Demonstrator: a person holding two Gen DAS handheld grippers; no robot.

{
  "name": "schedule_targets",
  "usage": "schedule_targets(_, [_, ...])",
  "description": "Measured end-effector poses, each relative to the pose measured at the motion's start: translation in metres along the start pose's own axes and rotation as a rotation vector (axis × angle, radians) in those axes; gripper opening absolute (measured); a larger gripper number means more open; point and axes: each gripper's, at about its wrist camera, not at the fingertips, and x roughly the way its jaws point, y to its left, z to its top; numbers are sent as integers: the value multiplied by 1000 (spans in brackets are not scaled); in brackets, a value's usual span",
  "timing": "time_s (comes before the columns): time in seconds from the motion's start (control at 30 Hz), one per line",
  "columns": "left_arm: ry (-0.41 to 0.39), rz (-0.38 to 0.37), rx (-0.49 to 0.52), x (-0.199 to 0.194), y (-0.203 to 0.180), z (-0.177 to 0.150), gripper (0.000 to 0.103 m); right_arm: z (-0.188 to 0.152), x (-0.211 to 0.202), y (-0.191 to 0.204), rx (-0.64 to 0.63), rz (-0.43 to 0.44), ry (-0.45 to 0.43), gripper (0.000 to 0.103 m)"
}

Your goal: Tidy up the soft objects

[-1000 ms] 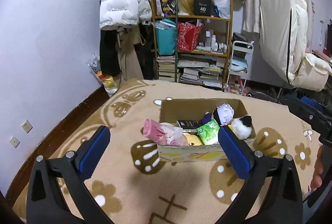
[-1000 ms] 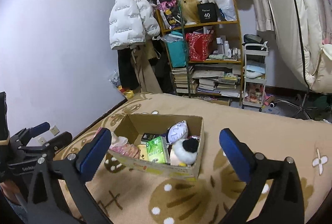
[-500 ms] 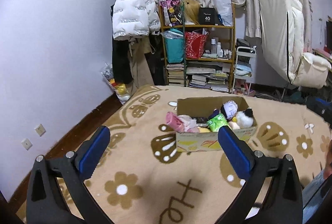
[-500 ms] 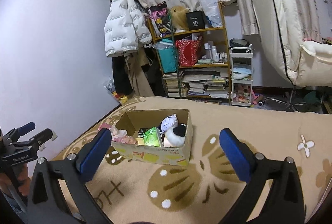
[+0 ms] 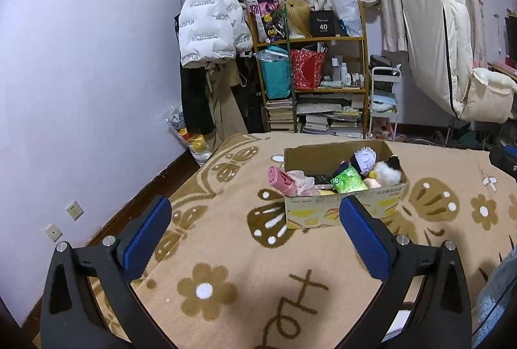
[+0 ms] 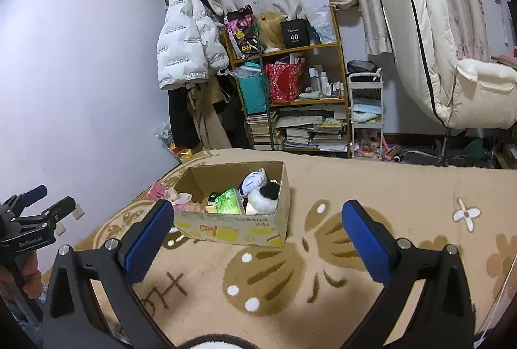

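A cardboard box [image 5: 342,210] stands on the patterned beige blanket [image 5: 226,252]. It holds a pink cloth [image 5: 286,181] hanging over its left rim, a green tissue pack [image 5: 350,182], a pale purple-haired doll [image 5: 365,159] and a black-and-white plush [image 5: 387,169]. The box also shows in the right wrist view [image 6: 232,228]. My left gripper [image 5: 255,234] is open and empty, well short of the box. My right gripper [image 6: 257,237] is open and empty, near the box's front. The left gripper also shows at the left edge of the right wrist view [image 6: 30,220].
A cluttered shelf [image 5: 310,84] with books and bags stands behind the bed, next to a hanging white puffer jacket [image 5: 210,26]. A white cart [image 5: 384,100] and a cream chair [image 5: 452,58] are at the right. The purple wall [image 5: 80,90] runs along the left.
Both grippers have pulled back and up from the box, which now looks smaller and farther. Both stay open and empty.
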Motion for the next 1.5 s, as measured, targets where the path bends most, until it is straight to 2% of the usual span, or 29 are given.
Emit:
schedule_targets(0.33, [7, 30, 26, 10, -4, -2, 103, -9, 8, 7, -45, -16, -24, 103])
schedule_targets(0.5, [-29, 57, 33, 5, -6, 0, 103, -10, 11, 6, -41, -16, -15, 103])
schedule_targets(1.2, [7, 9, 8, 20, -6, 1, 103, -15, 22, 6, -48, -23, 8, 103])
schedule_targets(1.5, [9, 13, 9, 21, -9, -3, 103, -15, 21, 5, -50, -23, 7, 103])
